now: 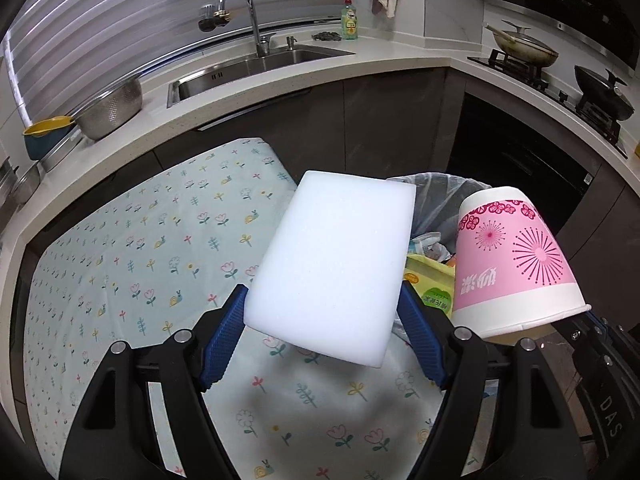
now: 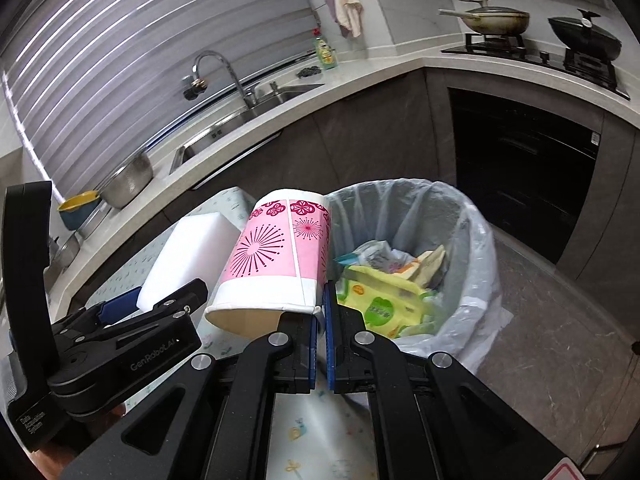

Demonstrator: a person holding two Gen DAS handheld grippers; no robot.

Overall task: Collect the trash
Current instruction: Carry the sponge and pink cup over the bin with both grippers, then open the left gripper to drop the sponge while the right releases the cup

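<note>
My left gripper (image 1: 322, 300) is shut on a white foam sponge block (image 1: 340, 256) and holds it above the floral tablecloth (image 1: 140, 260). The sponge also shows in the right wrist view (image 2: 188, 256). My right gripper (image 2: 321, 312) is shut on the rim of a pink and white paper cup (image 2: 276, 264), which lies tilted with its base pointing away. The cup also shows in the left wrist view (image 1: 516, 260). Just right of the cup stands a trash bin with a clear liner (image 2: 472, 240), holding yellow and green wrappers (image 2: 380, 300).
A kitchen counter (image 1: 360, 60) curves behind, with a sink (image 1: 248, 68), a faucet (image 1: 240, 4), a steel colander (image 1: 112, 108) and a dish soap bottle (image 1: 349, 20). A stove with pans (image 2: 540, 36) is at the right. A dark oven front (image 2: 520, 176) is beyond the bin.
</note>
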